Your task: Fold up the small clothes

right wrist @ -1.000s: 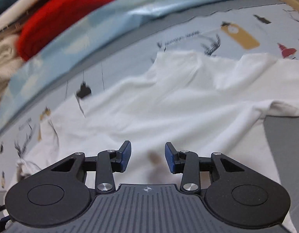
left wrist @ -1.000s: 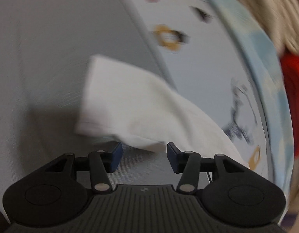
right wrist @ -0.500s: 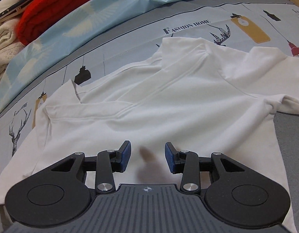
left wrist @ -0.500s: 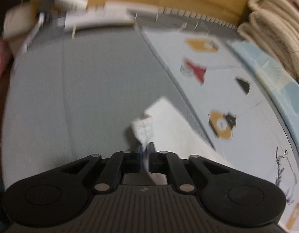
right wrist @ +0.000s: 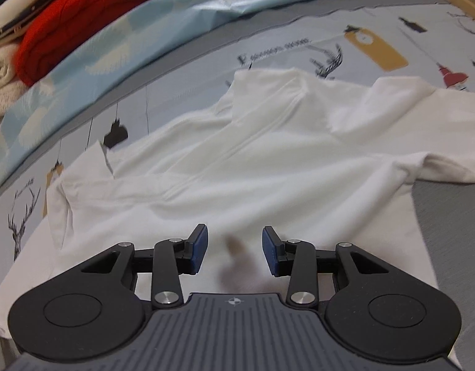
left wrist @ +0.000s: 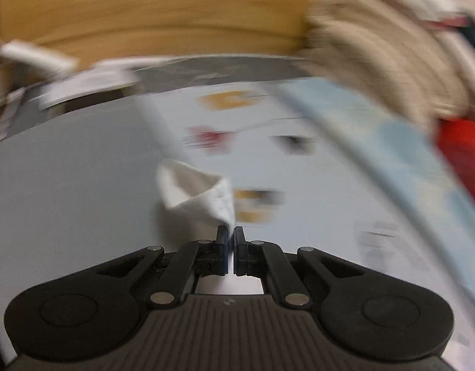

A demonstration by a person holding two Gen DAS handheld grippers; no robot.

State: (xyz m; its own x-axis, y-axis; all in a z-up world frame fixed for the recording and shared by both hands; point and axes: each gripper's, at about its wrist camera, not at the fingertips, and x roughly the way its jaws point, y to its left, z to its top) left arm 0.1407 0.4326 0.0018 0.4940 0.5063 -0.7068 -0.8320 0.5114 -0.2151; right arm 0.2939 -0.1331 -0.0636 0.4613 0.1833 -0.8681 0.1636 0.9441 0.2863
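Left wrist view was blurred — the left gripper (left wrist: 231,235) had just closed, pinching the white shirt's (left wrist: 203,194) lifted corner. The right gripper (right wrist: 234,249) hovered half-spread over the shirt on the printed sheet (right wrist: 376,46).

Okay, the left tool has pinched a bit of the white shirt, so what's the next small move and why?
Probably carry that pinched edge across, over the shirt's body, to start a fold. The left tool has just closed on a corner of the white shirt, which rises in a loose cone, while the right tool hovers open above the spread cloth.
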